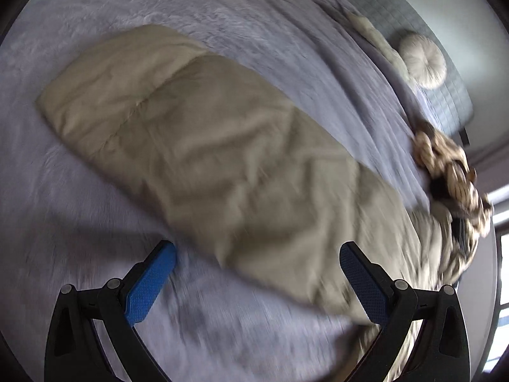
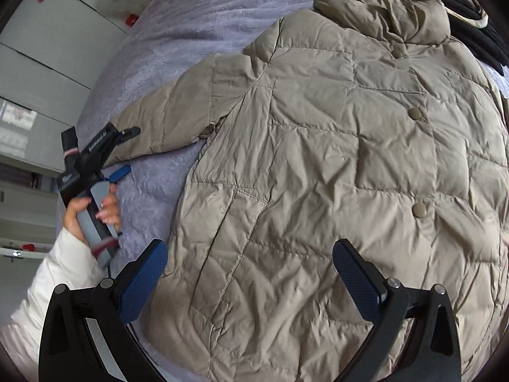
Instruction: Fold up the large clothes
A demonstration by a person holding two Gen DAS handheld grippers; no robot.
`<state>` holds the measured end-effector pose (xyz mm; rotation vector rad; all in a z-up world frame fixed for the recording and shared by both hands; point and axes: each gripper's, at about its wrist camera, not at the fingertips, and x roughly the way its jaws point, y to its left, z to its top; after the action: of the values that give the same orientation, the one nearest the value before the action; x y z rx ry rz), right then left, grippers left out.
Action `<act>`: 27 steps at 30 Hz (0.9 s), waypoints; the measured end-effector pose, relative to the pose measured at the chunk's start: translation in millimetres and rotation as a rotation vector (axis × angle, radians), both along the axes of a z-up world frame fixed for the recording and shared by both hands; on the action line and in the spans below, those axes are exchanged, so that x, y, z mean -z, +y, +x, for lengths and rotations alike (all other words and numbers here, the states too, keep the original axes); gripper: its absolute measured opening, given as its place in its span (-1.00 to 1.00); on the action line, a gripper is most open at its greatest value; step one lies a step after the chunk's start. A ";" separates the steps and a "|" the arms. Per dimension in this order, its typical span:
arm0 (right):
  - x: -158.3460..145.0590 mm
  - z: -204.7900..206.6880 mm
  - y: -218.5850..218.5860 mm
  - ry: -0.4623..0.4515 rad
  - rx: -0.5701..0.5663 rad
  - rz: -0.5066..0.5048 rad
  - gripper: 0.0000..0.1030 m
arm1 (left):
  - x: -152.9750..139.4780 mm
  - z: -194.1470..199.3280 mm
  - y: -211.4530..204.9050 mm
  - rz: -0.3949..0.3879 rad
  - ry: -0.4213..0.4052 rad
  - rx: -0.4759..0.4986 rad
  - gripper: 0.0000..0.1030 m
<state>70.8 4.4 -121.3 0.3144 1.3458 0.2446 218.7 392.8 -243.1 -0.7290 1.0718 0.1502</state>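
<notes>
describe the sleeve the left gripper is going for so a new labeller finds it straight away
Start at the lavender bedspread and find the beige quilted coat lying front-up with its buttons showing. The sleeve runs out sideways from the shoulder, its cuff beside the left gripper. It is the only long narrow part lying flat on the bare bedspread.

The left wrist view was blurred by motion. The left tool [image 1: 257, 281] hung over the bed [image 1: 95, 197] with its two blue pads wide apart and nothing between them. A long beige sleeve [image 1: 197, 146] of the padded coat lay flat on the lilac bedcover, running from the upper left down to the lower right, where it passed just in front of the right pad [image 1: 362, 283]. Past the sleeve, a brown-and-cream patterned garment [image 1: 451, 172] lay heaped at the bed's right edge. A round pale cushion [image 1: 421, 63] rested against the grey quilted headboard [image 1: 439, 95].
</notes>
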 end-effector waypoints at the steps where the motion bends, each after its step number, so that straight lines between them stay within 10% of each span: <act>1: 3.9 2.4 1.4 0.006 0.000 0.000 1.00 | 2.9 4.8 5.5 -0.005 -0.004 -0.018 1.00; 6: 7.7 16.5 3.7 -0.020 -0.005 0.009 1.00 | -1.3 26.4 23.4 0.041 -0.045 -0.109 0.74; 9: 9.2 34.3 9.3 -0.042 -0.011 0.013 1.00 | -2.4 39.3 32.8 0.019 -0.074 -0.081 -0.86; 17: 17.9 104.9 37.7 -0.154 0.014 0.074 0.94 | -73.7 36.9 33.6 0.058 -0.272 0.022 -0.90; 19: 26.9 121.7 46.7 -0.158 0.027 0.096 0.31 | -94.1 32.3 30.7 0.066 -0.319 0.046 -0.90; 21: 42.6 137.9 56.2 -0.116 0.033 0.130 -0.74 | -114.5 30.6 26.4 0.089 -0.360 0.079 -0.90; 27: 89.3 169.3 81.1 -0.051 0.044 0.196 -0.75 | -157.8 16.9 -12.7 0.133 -0.449 0.202 -0.90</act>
<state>240.1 85.5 -210.6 0.4987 1.2653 0.3461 235.6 380.1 -85.3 -0.4987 0.6917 -0.1122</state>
